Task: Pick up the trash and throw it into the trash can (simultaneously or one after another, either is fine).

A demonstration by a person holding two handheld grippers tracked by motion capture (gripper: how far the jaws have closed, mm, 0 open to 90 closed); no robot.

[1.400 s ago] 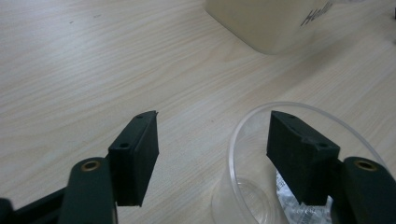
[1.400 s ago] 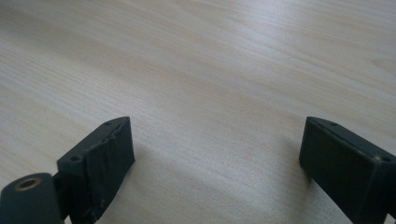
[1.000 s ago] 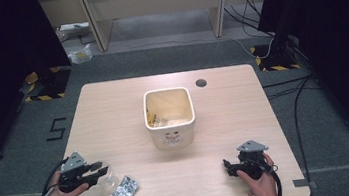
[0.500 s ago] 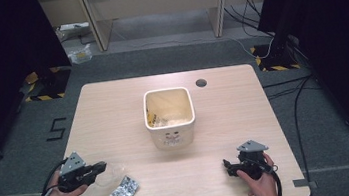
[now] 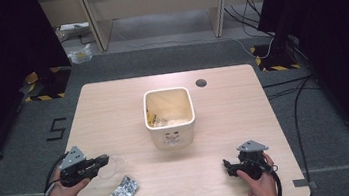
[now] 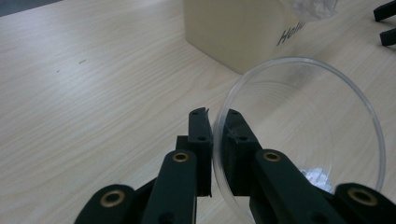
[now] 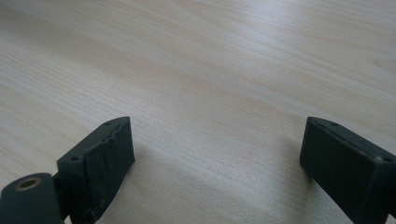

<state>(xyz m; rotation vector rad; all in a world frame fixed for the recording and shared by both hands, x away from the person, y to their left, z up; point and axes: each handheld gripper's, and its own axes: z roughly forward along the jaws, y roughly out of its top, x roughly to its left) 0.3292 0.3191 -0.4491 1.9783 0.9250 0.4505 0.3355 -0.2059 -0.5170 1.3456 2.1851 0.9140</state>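
- Your left tool [image 5: 104, 161] sits at the near left of the counter [image 5: 113, 110], its jaws having just closed on the rim of a clear plastic cup [image 6: 303, 130], which they now pinch.
- The cup [image 5: 111, 165] pokes out from that tool toward the counter's middle.
- Just beside it, nearer you, lies a small crumpled foil packet [image 5: 125, 189].
- A cream bin [image 5: 171, 128] stands at the centre, scraps inside.
- Your right tool [image 5: 228, 167] rests at the near right, jaws wide apart with nothing between them.
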